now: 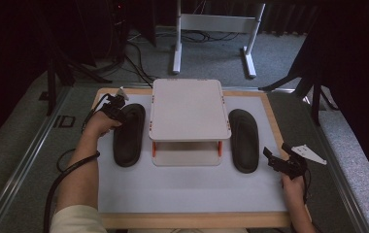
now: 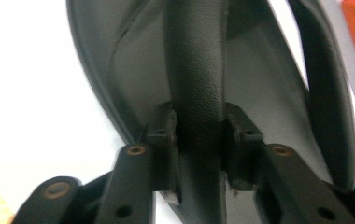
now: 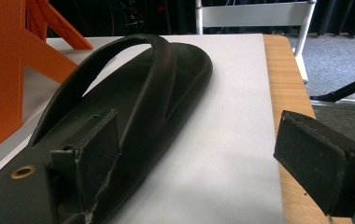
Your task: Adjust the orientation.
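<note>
On my left, the left tongs (image 1: 116,105) sit at the far end of the left slipper (image 1: 128,134), a black, matte, rubbery flip-flop lying flat on the white sheet (image 1: 187,187) that covers the wooden counter (image 1: 197,219). From above I get only its long oval outline. The left gripper view gives what the high view cannot: a rounded strap (image 2: 195,70) with a fine pebbled grain runs up the middle, and my two pads (image 2: 164,135) press on it from both sides, the tongs clamped narrow around it. The sole around the strap is smoother, with a raised rim.

In the middle stands a small two-tier stand (image 1: 188,109), a flat white top with rounded corners over a lower white shelf, joined by short orange posts. In the right gripper view those supports (image 3: 7,65) read as chunky orange plastic, angular and braced.

Right of the stand lies the right slipper (image 1: 243,140), same black rubber, well apart from its mate. The right gripper view shows its arched Y-strap lifting off the sole, and the bare wood edge of the counter beyond the sheet. The right tongs (image 1: 278,156) hang just beside that slipper's near end, spread wide, gripping nothing; one square, rough-faced pad (image 3: 323,161) stands over the wood edge.
</note>
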